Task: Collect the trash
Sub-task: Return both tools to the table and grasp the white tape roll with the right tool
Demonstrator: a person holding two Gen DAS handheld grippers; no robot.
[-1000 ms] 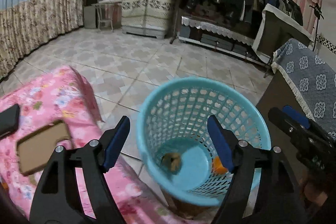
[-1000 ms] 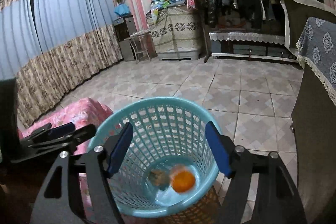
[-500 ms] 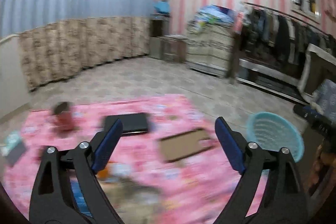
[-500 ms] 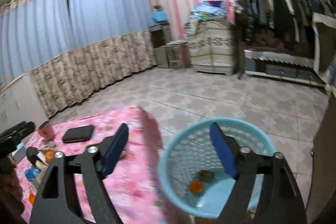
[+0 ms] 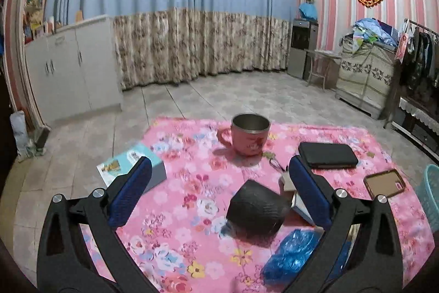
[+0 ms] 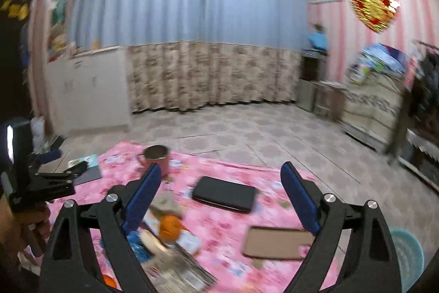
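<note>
Hovering over pink-clothed worktop (image 5: 178,210), both grippers empty, jaws having just been opening, now standing wide. Left gripper (image 5: 219,194) framing blue crumpled wrapper (image 5: 290,257) at lower right, just inside right jaw, nearer than black rounded object (image 5: 258,208). Right gripper (image 6: 222,199) facing orange peel (image 6: 170,227) beside left jaw, lower left. Sitting further: cup (image 5: 249,135), black case (image 5: 328,155). Waiting at far right edge: blue basket (image 5: 429,197).

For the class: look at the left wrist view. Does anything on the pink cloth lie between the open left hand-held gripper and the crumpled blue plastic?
Nothing visible does. The blue plastic lies low between the fingers of the left hand-held gripper, near the right one. The black object sits just beyond it, not in the path.
</note>
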